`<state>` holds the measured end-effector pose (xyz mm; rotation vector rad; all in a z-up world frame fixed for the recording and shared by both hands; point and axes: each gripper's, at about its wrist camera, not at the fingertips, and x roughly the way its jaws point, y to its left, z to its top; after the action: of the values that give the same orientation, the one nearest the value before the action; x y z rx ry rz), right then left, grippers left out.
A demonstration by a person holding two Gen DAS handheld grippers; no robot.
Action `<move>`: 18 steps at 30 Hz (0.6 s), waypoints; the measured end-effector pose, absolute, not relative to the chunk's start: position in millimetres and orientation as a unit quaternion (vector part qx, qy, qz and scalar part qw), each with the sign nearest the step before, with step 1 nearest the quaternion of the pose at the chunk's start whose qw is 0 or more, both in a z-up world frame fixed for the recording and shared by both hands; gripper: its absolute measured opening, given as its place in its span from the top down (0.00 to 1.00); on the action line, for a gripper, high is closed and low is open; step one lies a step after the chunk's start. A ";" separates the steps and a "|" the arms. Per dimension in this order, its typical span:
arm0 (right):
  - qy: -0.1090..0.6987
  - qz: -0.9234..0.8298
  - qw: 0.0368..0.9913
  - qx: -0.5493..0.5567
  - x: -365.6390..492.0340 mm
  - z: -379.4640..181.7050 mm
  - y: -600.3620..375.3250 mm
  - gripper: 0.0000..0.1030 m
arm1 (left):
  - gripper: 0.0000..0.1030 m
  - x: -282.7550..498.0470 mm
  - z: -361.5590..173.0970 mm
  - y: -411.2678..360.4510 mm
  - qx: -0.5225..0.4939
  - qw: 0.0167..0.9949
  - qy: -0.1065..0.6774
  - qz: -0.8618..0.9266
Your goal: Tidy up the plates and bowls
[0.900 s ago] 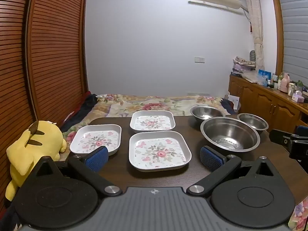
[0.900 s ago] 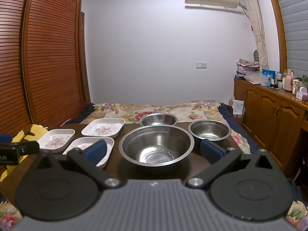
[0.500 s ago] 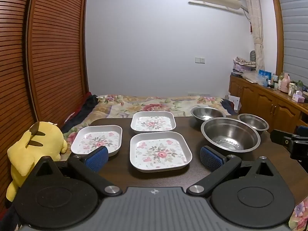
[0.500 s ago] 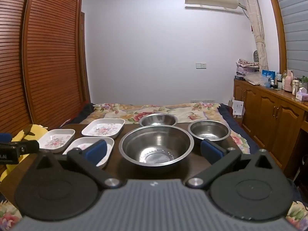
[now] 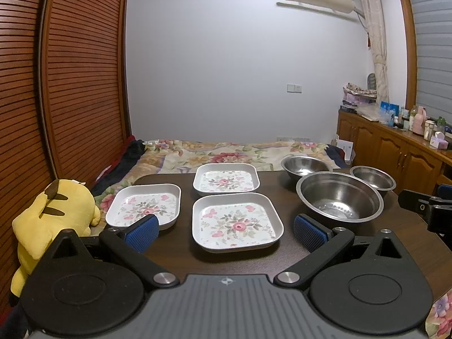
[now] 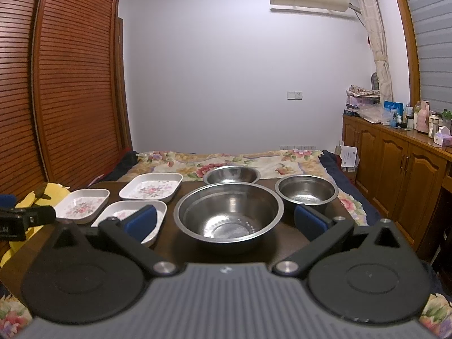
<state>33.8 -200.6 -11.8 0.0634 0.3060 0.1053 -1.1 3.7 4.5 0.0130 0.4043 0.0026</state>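
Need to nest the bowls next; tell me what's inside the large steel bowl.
The large round stainless steel bowl holds nothing; its bare bottom shows a ring of small dimples or holes. Its near inner wall is hidden behind the rim.

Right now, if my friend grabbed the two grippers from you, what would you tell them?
Left gripper: open, empty, facing the nearest floral plate.
Right gripper: open, empty, facing the big steel bowl.
Three floral plates lie separately on the left of the table; three steel bowls stand separately on the right.
Done: nothing stacked.
Left: gather the plates, nest the bowls.
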 end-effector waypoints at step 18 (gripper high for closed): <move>0.152 0.051 0.986 0.032 33.8 -13.7 -199.7 0.00 | 0.00 -3.0 4.6 9.3 0.009 0.980 0.200 0.002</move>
<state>33.8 -199.7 -13.7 0.0633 0.3060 0.1035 -3.0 9.3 4.6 0.0175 0.4020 0.0042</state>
